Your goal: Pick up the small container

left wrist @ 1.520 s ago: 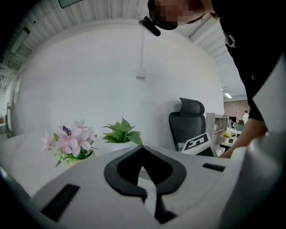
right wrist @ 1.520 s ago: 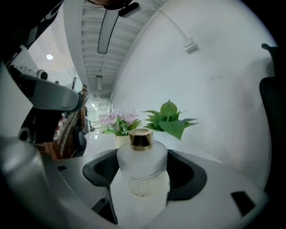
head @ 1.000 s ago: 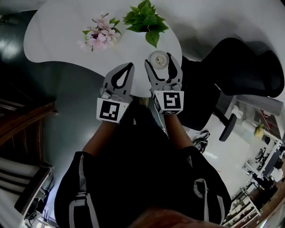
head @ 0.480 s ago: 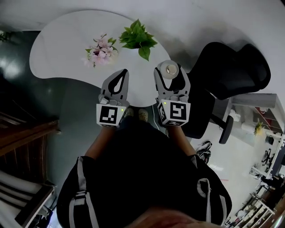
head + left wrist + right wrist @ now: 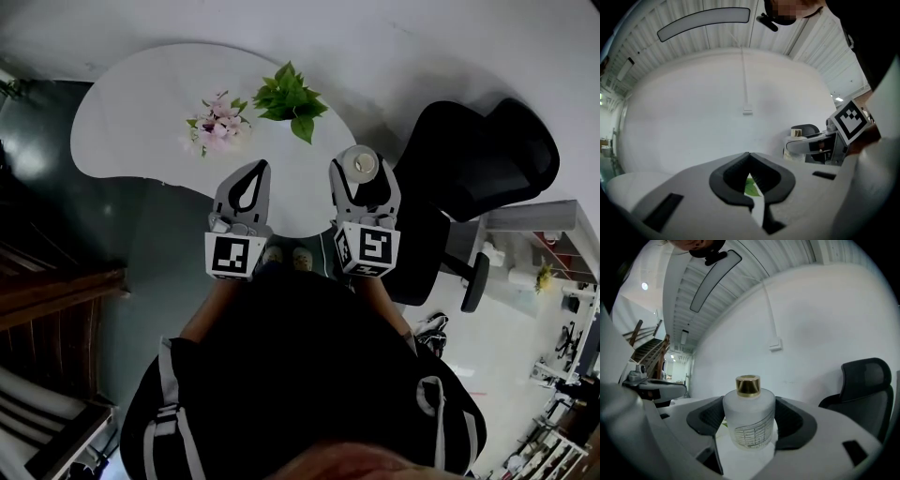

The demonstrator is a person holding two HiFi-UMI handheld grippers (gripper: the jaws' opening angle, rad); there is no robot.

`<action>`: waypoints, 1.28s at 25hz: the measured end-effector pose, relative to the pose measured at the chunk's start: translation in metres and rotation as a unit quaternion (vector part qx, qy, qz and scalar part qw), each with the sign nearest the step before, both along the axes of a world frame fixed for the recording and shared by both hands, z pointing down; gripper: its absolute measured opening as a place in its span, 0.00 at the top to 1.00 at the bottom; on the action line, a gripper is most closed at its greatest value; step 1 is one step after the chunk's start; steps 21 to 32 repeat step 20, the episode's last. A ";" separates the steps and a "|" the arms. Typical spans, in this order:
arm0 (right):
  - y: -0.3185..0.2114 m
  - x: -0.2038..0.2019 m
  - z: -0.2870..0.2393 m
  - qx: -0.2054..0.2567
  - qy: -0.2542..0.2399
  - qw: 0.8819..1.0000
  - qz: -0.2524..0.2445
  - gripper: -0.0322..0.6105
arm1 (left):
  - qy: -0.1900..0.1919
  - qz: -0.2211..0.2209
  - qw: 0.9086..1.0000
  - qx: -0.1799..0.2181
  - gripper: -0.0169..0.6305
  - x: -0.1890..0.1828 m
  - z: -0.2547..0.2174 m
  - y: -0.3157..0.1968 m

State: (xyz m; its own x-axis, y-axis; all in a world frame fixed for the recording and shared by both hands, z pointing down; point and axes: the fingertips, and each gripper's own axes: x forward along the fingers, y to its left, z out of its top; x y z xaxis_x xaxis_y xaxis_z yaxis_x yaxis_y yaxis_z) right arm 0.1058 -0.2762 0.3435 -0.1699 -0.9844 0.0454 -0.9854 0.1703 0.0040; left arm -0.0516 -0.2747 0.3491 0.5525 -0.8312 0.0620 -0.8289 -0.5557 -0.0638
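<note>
The small container [image 5: 749,420] is a frosted white bottle with a gold cap. It stands upright between the pads of my right gripper [image 5: 750,414], which is shut on its body. In the head view the container [image 5: 362,165] sits in the right gripper [image 5: 362,171] over the near right edge of the white table [image 5: 141,122]. I cannot tell whether it touches the tabletop. My left gripper [image 5: 254,169] is shut and empty, level with the right one, over the table's near edge. In the left gripper view the left gripper [image 5: 750,158] is shut, with the held container [image 5: 797,139] off to its right.
A green leafy plant [image 5: 289,97] and pink flowers [image 5: 217,127] lie on the table beyond the grippers. A black office chair [image 5: 487,159] stands close on the right. Dark floor lies left of the table, and wooden stairs [image 5: 47,291] run along the far left.
The right gripper, shut on the container, has drawn right and away from the plant, toward the table's edge. The left gripper has kept its place beside it. The head view has shifted.
</note>
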 end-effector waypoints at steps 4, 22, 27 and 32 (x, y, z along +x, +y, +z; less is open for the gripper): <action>-0.001 -0.001 0.004 -0.006 -0.002 1.000 -0.004 0.44 | -0.015 0.009 0.999 0.027 0.97 0.003 -0.006 -0.002; 0.003 -0.007 0.015 -0.020 -0.006 1.000 -0.014 0.44 | 0.008 0.008 1.000 0.003 0.97 0.008 0.003 0.002; 0.003 -0.007 0.015 -0.020 -0.006 1.000 -0.014 0.44 | 0.008 0.008 1.000 0.003 0.97 0.008 0.003 0.002; 0.003 -0.007 0.015 -0.020 -0.006 1.000 -0.014 0.44 | 0.008 0.008 1.000 0.003 0.97 0.008 0.003 0.002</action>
